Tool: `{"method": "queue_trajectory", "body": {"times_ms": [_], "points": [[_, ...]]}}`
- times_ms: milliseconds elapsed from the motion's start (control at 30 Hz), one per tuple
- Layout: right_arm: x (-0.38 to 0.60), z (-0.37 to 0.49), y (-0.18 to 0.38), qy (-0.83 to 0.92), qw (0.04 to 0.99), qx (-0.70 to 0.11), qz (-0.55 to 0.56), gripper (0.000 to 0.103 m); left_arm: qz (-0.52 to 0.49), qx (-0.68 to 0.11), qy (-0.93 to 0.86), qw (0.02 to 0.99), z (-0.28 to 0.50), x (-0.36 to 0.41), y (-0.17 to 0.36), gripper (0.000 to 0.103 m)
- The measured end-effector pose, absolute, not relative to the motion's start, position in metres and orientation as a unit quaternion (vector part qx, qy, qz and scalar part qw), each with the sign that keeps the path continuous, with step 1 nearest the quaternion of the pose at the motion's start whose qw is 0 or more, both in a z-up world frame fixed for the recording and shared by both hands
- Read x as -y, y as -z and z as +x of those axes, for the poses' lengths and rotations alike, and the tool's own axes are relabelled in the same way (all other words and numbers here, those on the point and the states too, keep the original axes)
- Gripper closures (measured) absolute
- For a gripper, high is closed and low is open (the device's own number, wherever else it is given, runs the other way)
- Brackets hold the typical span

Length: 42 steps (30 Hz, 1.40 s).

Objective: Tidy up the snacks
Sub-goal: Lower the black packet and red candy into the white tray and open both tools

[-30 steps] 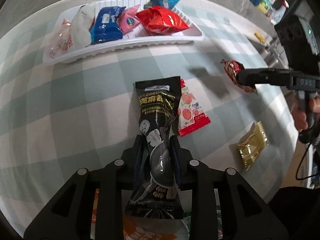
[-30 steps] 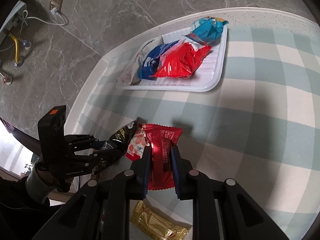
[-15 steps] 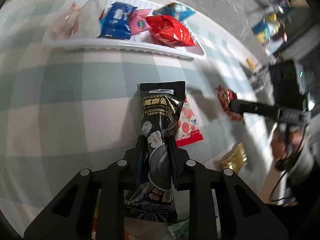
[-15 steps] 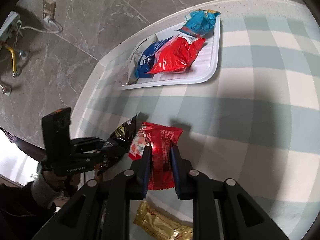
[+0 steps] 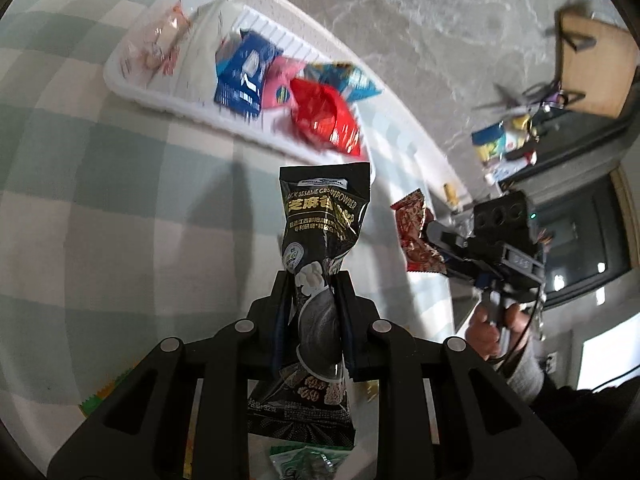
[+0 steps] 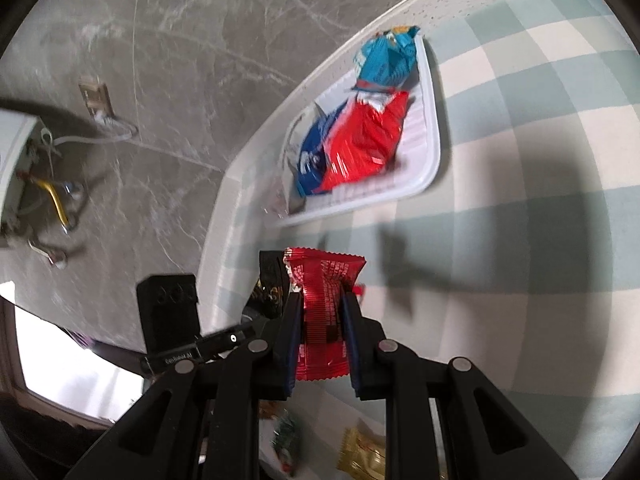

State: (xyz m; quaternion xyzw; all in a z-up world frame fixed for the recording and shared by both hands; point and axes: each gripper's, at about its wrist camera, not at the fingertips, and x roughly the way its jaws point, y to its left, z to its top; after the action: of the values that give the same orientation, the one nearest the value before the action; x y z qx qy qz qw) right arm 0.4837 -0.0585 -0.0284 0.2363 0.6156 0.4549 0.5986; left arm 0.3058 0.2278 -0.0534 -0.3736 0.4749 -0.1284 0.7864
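left gripper (image 5: pixel 314 284) clamps black sesame packet (image 5: pixel 320 224); right gripper (image 6: pixel 322 308) clamps red packet (image 6: pixel 322 296).

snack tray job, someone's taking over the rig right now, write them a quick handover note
Left gripper: shut on the black sesame powder packet, lifted off the table.
Right gripper: shut on the red snack packet, also in the air.
White tray at the far edge of the checked tablecloth already holds several packets.
Left to do: drop both held packets in the tray, then fetch the gold packet on the table.
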Motion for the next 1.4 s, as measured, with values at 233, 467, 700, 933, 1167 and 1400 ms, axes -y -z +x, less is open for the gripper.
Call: {"method": "queue_trajectory", "body": {"times_ms": [233,467,700,933,1167,1400], "points": [[0.055,0.509,0.024,-0.435,0.611,-0.599,0.28,0.08,-0.383,-0.445,0.116,0.802,0.316,-0.26,0.024,0.083],[0.043,0.531,0.021,-0.423,0.63,-0.584,0.288,0.079,-0.369,-0.431,0.091,0.819,0.344,-0.294,0.008,0.083],[0.033,0.548,0.026,-0.41,0.641,-0.581,0.29,0.079,-0.356,-0.427,0.072,0.828,0.377,-0.318,0.003,0.083],[0.022,0.565,0.035,-0.396,0.65,-0.584,0.283,0.079,-0.347,-0.431,0.051,0.831,0.423,-0.329,0.009,0.083],[0.013,0.575,0.041,-0.38,0.661,-0.587,0.272,0.079,-0.326,-0.441,0.039,0.835,0.454,-0.332,0.016,0.083],[0.005,0.579,0.048,-0.373,0.668,-0.593,0.251,0.079,-0.291,-0.449,0.019,0.844,0.468,-0.324,0.021,0.083]]}}
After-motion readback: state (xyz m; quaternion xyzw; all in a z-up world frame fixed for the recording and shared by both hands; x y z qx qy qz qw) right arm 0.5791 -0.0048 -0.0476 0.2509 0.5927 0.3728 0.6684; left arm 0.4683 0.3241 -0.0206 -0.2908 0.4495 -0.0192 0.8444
